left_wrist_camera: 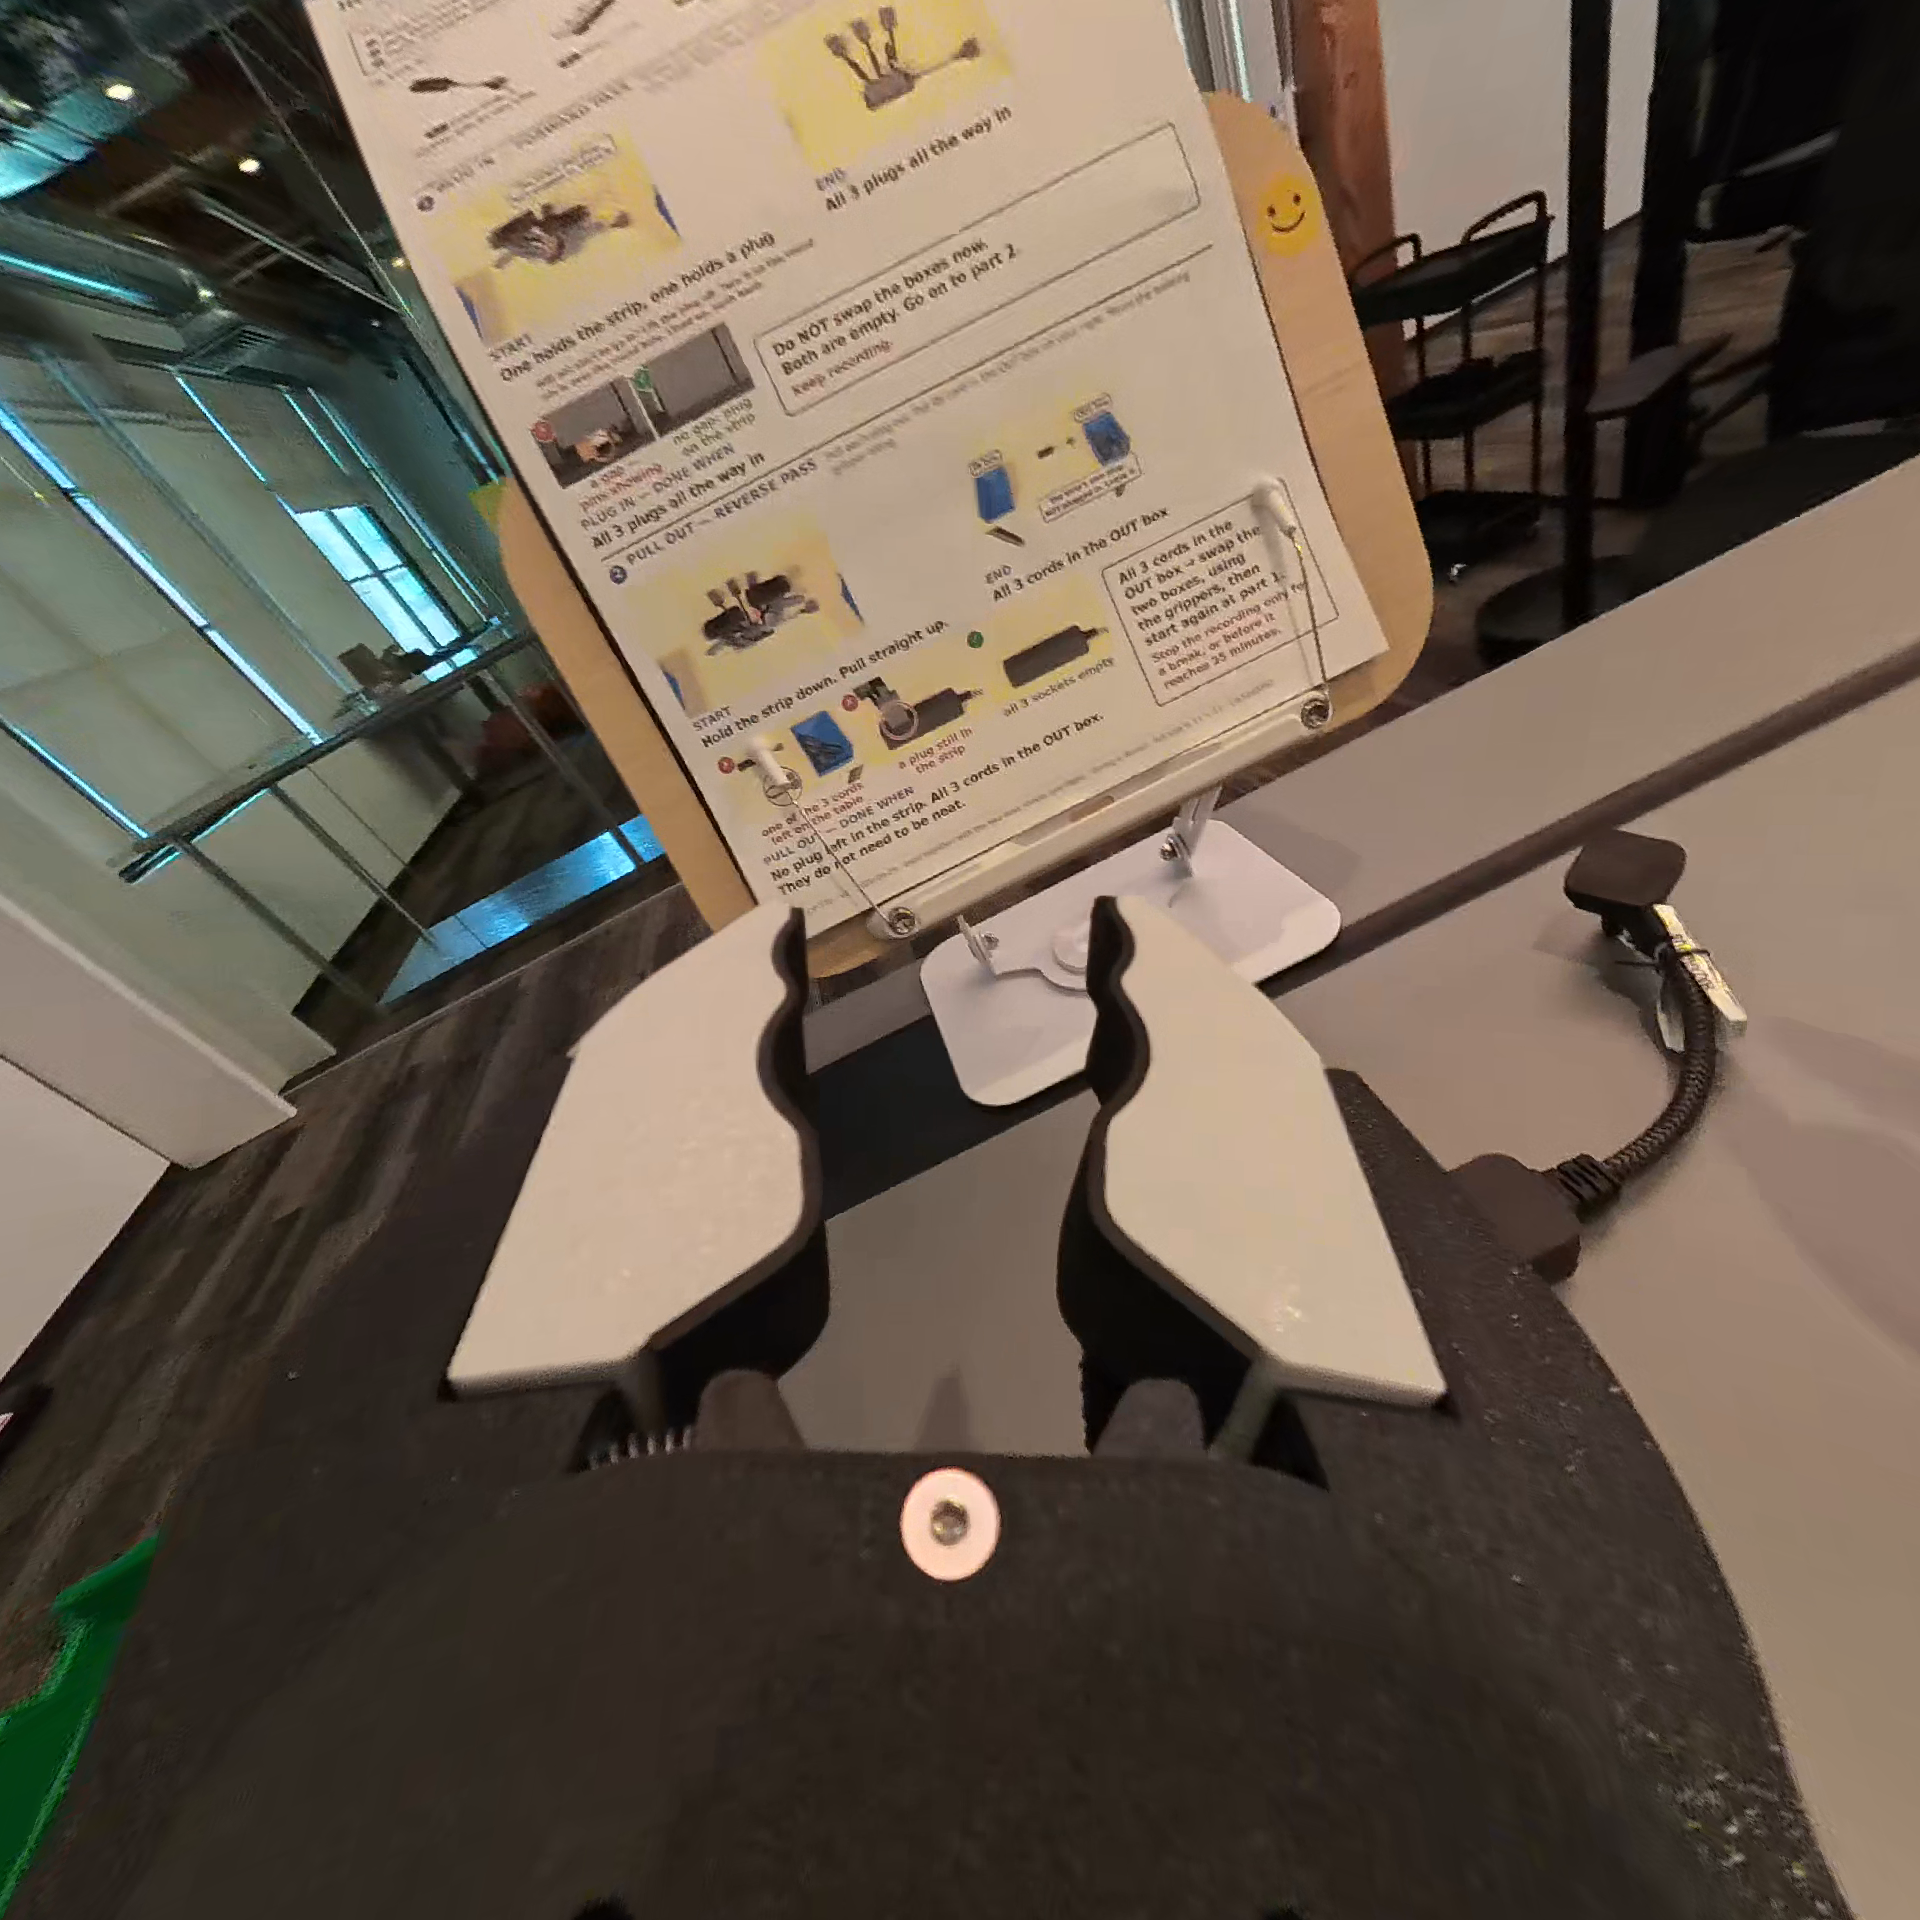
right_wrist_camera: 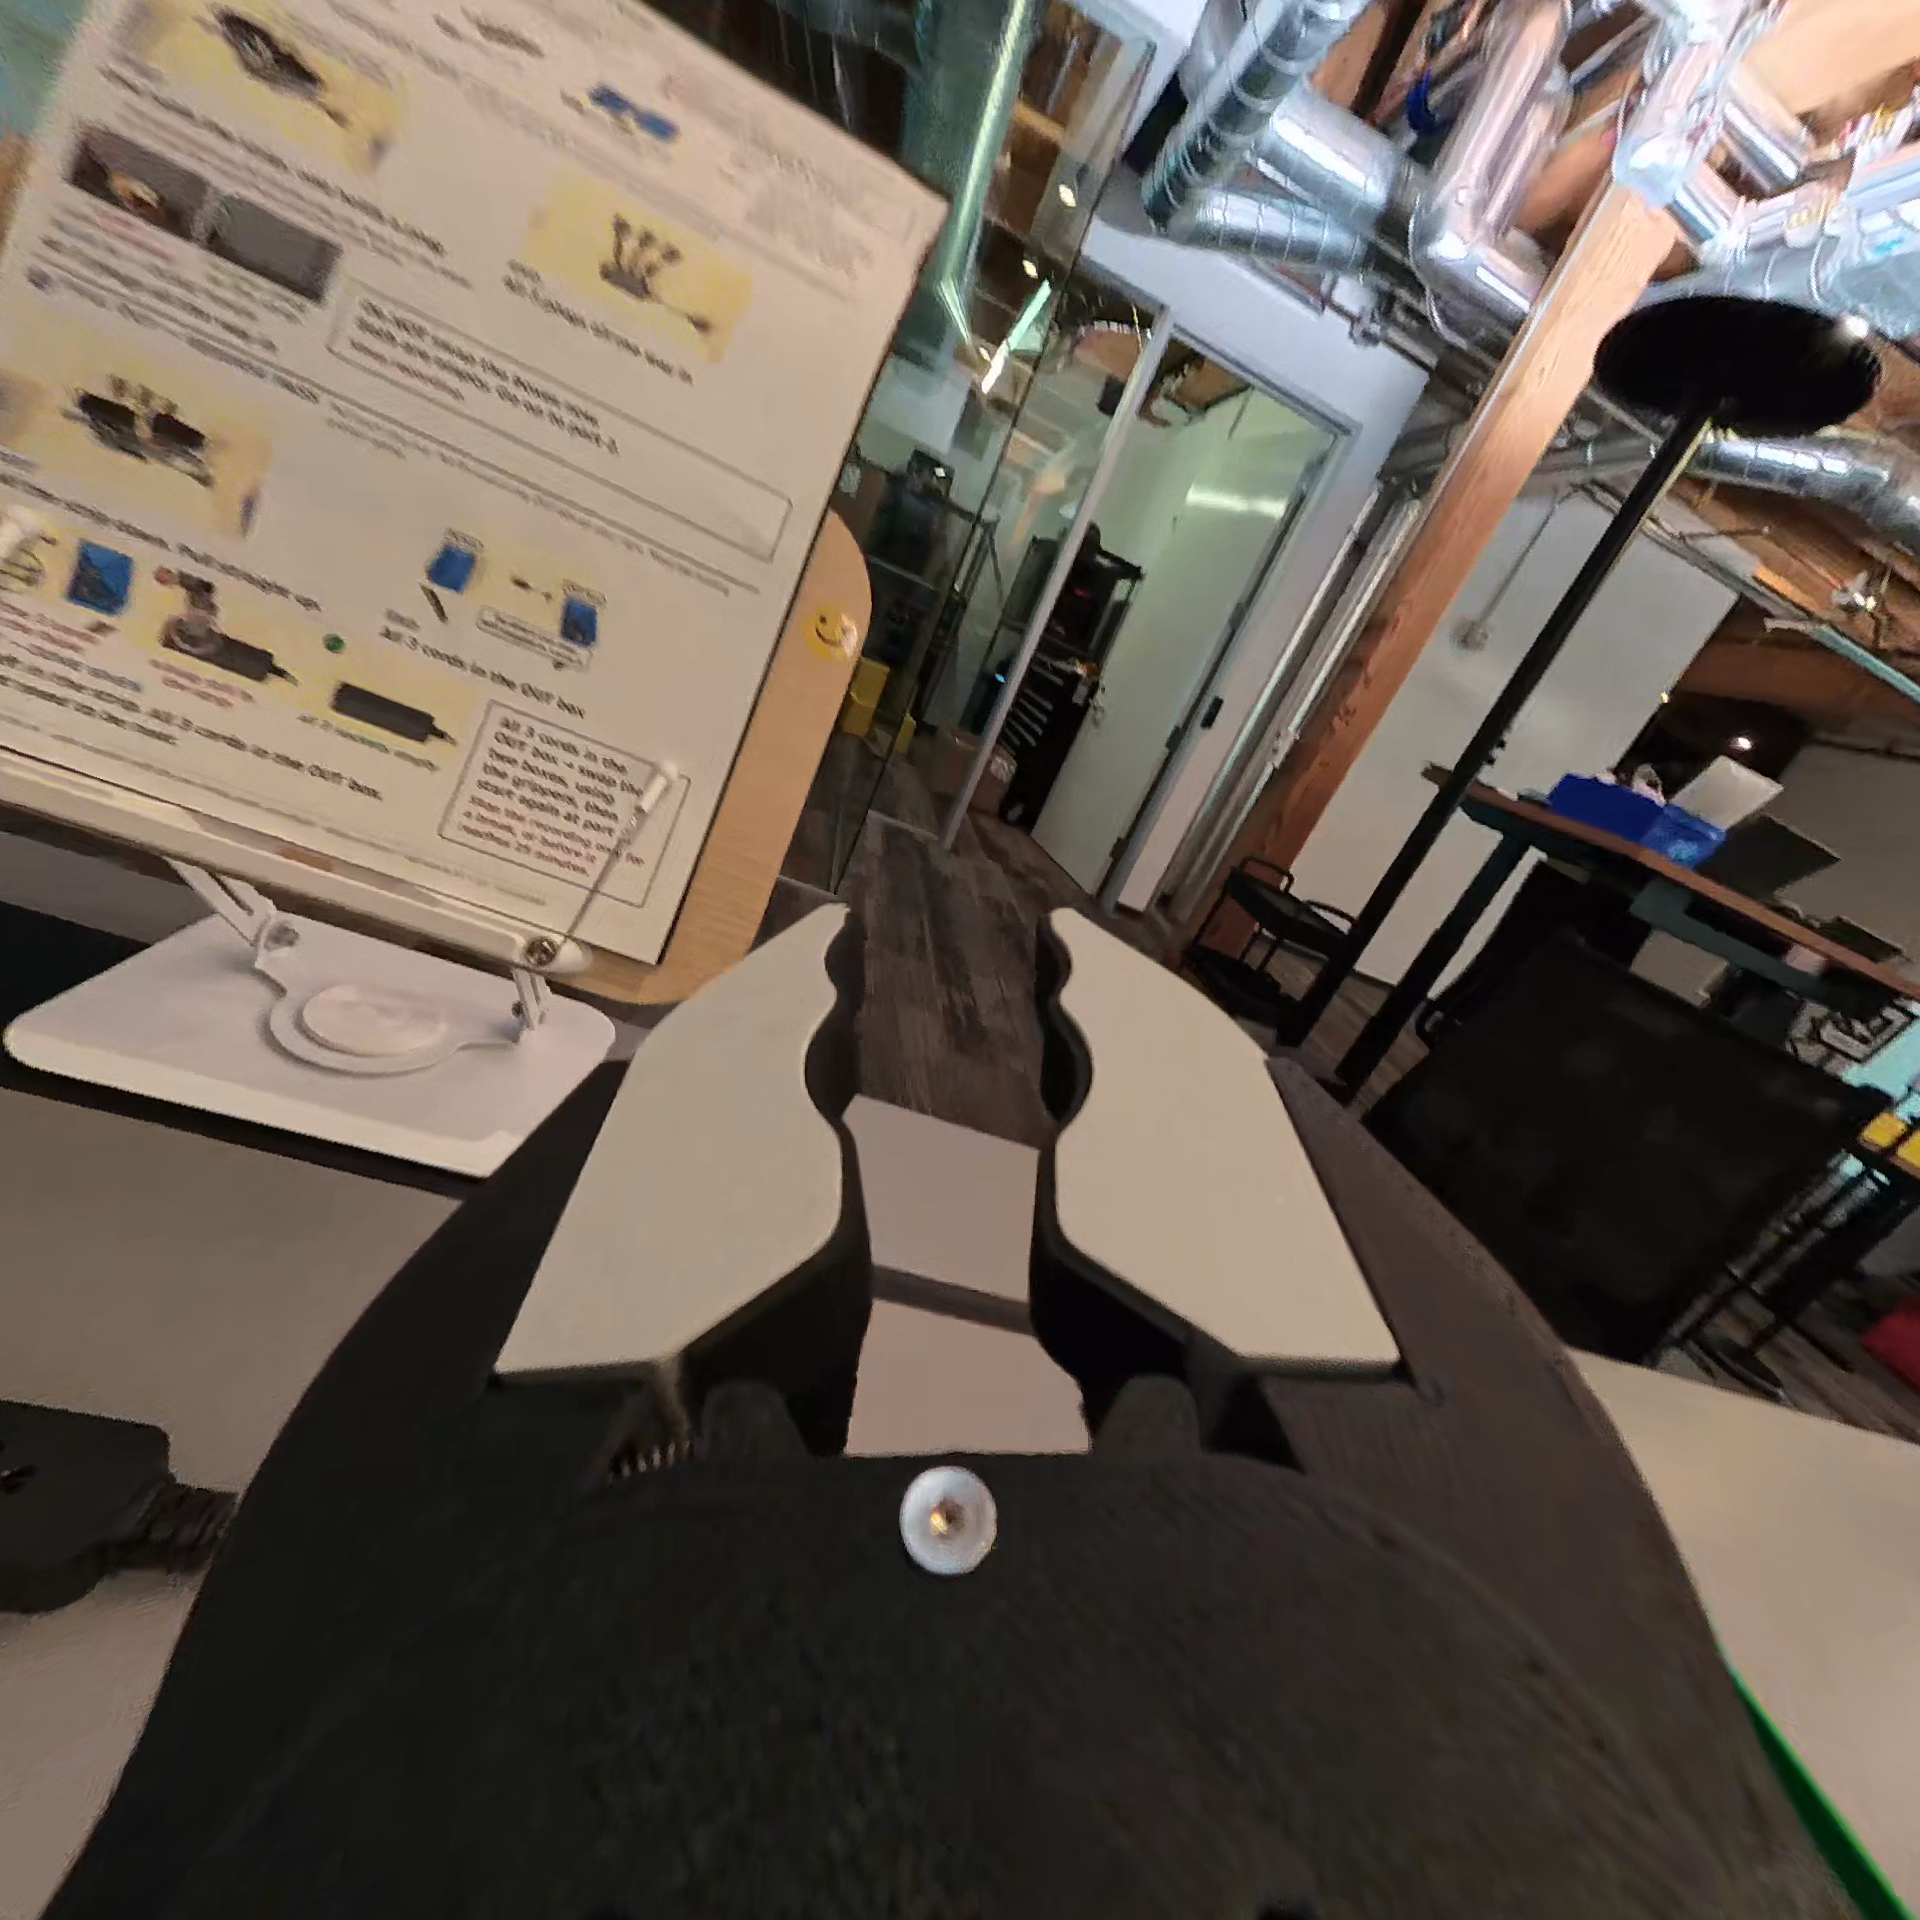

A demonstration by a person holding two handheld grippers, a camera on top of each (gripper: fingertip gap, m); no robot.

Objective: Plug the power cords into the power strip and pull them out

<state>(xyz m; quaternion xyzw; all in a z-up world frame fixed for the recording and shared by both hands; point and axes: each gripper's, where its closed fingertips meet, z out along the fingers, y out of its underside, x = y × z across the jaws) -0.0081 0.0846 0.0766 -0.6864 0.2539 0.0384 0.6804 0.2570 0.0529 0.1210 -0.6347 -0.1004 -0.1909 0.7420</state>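
Left wrist view is showing the left tongs (left_wrist_camera: 945, 935) spread and holding nothing; the short black braided power cord (left_wrist_camera: 1662, 1049) is lying on the grey bench (left_wrist_camera: 1714, 1455) at right. The right tongs (right_wrist_camera: 945, 945) are spread too. I think no plugging has begun; grabbing a plug comes next.

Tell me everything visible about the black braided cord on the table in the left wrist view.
The cord is short, black and sheathed in braided fabric. It lies loose on the grey table, right of the left gripper, curving in an arc. Its far end carries a flat black plug; its near end meets a black block-shaped connector, partly hidden behind the gripper body. White tags hang near the plug end. Nothing grips it; only the table touches it.
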